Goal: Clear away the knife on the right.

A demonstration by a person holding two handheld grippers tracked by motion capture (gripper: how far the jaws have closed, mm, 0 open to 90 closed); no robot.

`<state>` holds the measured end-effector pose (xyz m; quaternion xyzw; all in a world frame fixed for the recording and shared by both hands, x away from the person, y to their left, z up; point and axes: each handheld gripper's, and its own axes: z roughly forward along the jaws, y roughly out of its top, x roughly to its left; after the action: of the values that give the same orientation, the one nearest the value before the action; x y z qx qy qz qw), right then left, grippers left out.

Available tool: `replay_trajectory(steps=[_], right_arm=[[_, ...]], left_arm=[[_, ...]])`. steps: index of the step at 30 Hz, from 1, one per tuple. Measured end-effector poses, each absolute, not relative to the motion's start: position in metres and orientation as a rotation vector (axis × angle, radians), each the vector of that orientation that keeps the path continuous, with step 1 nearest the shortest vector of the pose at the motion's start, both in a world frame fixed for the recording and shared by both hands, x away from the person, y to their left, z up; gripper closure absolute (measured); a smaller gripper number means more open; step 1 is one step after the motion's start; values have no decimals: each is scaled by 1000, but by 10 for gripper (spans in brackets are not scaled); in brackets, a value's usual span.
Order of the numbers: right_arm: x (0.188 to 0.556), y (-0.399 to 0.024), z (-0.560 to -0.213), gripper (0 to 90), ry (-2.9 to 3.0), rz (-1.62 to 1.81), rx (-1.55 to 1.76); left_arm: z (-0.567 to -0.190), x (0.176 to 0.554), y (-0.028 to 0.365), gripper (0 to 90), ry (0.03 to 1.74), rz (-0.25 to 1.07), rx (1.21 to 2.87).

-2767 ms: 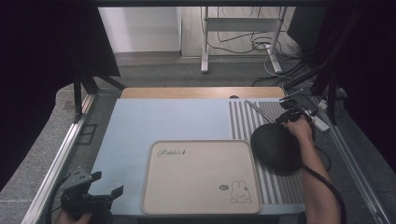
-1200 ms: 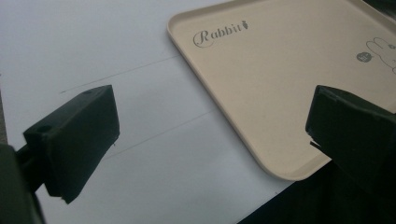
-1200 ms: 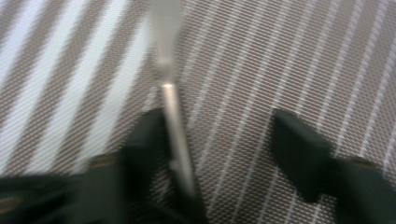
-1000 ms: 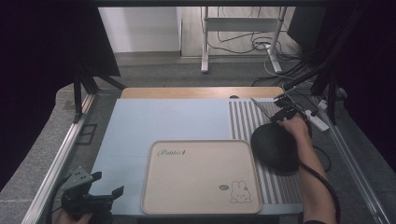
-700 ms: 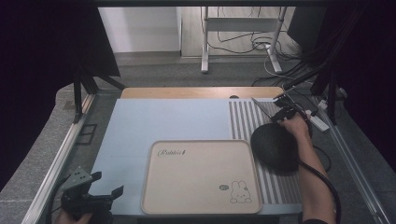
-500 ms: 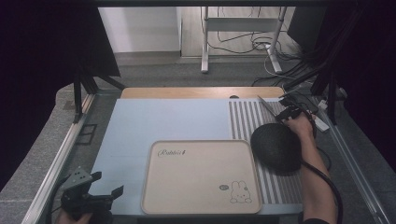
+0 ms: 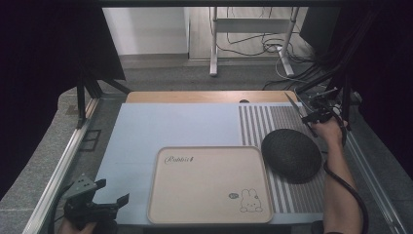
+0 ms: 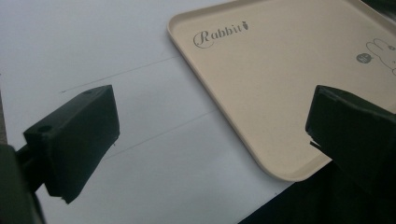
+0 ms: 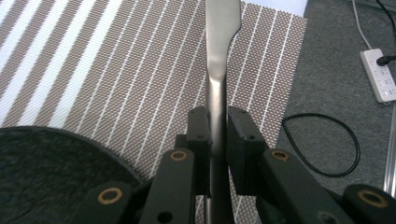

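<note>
My right gripper (image 7: 311, 118) (image 9: 218, 116) is shut on a flat metal piece of cutlery (image 9: 222, 37) (image 7: 292, 103), which points away from me over the far right part of the striped placemat (image 7: 258, 122) (image 9: 116, 70). A round black dish (image 7: 291, 155) (image 9: 46, 158) sits on that placemat, just beside the gripper on its near left. A beige rabbit tray (image 7: 209, 183) (image 8: 280, 79) lies bare on the blue mat (image 7: 170, 126). At the near left corner my left gripper (image 7: 111, 191) (image 8: 215, 112) stands open over the mat by the tray's corner, with nothing between its jaws.
A wooden table edge (image 7: 204, 96) runs behind the mats. Metal frame rails (image 7: 63, 161) flank the table. On the grey floor to the right lie a white power strip (image 9: 380, 74) and a black cable loop (image 9: 322, 144).
My right gripper, still shut on the cutlery, has shifted toward the table's right edge and risen a little. The left gripper has stayed put.
</note>
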<state>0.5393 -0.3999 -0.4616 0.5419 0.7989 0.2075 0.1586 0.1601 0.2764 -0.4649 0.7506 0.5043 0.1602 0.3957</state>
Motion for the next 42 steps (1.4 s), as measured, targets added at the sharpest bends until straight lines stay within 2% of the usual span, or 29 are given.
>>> replay_trajectory(steps=[14, 42], right_arm=[[510, -362, -450, 801, 2376, 660, 1461], [425, -283, -456, 800, 2606, 672, 1227]], left_arm=[[-465, 160, 276, 29, 1275, 408, 1907], [-465, 160, 275, 29, 1253, 403, 1922]])
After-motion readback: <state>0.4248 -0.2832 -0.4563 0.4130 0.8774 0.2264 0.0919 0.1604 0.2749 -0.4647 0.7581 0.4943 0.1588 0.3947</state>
